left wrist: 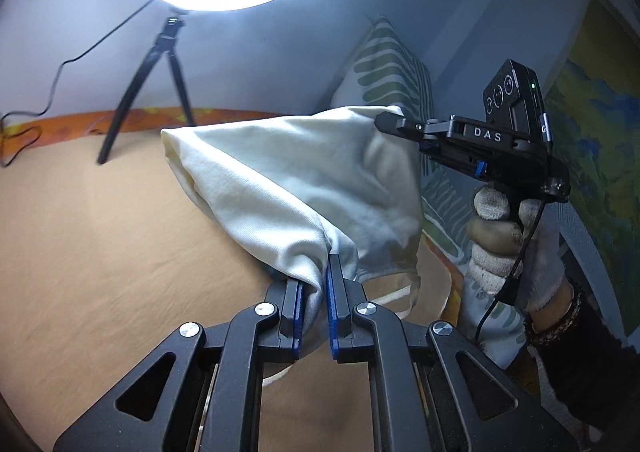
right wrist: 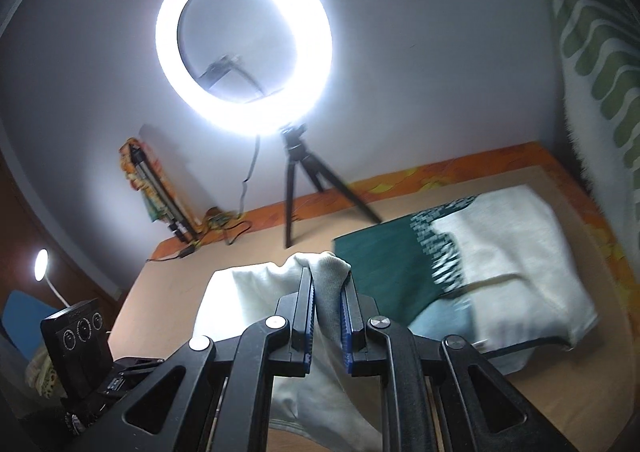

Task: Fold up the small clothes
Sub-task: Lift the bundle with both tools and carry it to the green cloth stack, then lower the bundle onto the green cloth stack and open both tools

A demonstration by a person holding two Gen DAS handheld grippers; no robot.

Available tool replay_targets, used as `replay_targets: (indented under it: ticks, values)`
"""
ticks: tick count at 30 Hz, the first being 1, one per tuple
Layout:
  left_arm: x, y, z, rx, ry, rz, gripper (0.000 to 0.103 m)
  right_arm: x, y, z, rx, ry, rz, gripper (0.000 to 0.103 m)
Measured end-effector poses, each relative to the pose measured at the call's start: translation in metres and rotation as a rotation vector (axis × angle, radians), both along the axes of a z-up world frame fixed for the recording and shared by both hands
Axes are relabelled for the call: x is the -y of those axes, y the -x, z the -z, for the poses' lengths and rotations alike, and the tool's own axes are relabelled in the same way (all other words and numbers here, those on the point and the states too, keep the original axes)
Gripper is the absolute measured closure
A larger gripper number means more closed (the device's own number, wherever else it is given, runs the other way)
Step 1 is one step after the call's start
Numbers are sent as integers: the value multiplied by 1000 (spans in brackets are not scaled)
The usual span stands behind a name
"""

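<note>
1. Leftward first: the left gripper [left wrist: 314,292] pinches one edge of the white garment [left wrist: 288,180], which rises ahead of its fingers, off the tan bed [left wrist: 100,232].
2. Rightward, the right gripper [right wrist: 329,308] clamps the opposite edge, so the cloth's long axis spans both claws, equally near.

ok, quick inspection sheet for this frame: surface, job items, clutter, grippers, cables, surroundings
Surface: tan sheet, orange patterned border.
Job's things: white garment lifted off the sheet, stretched between both grippers; green-and-white garment lying flat behind.
Clutter: nothing seen on the sheet beyond the tripod.
Grippers: left hand-held gripper shut on white garment; right hand-held gripper shut on its other end.
Cables: black lead from the ring light; thin cable on right gripper.
Surroundings: grey wall, leaf-print pillow, small lamp.
</note>
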State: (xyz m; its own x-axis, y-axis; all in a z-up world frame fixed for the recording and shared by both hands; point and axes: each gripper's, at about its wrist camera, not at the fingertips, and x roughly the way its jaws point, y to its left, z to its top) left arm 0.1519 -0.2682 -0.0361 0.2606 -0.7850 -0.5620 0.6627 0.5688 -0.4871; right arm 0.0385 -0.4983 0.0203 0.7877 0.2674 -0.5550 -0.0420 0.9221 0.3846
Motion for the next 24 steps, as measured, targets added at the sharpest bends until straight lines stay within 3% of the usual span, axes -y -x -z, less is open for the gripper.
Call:
replay_targets:
  ticks: [12, 24]
  values:
    - [81, -38, 8, 62, -19, 61, 95, 93, -43, 0, 1, 34, 116, 94]
    - [112, -58, 25, 81, -98, 36, 95, 119, -93, 29, -63, 106, 140, 94]
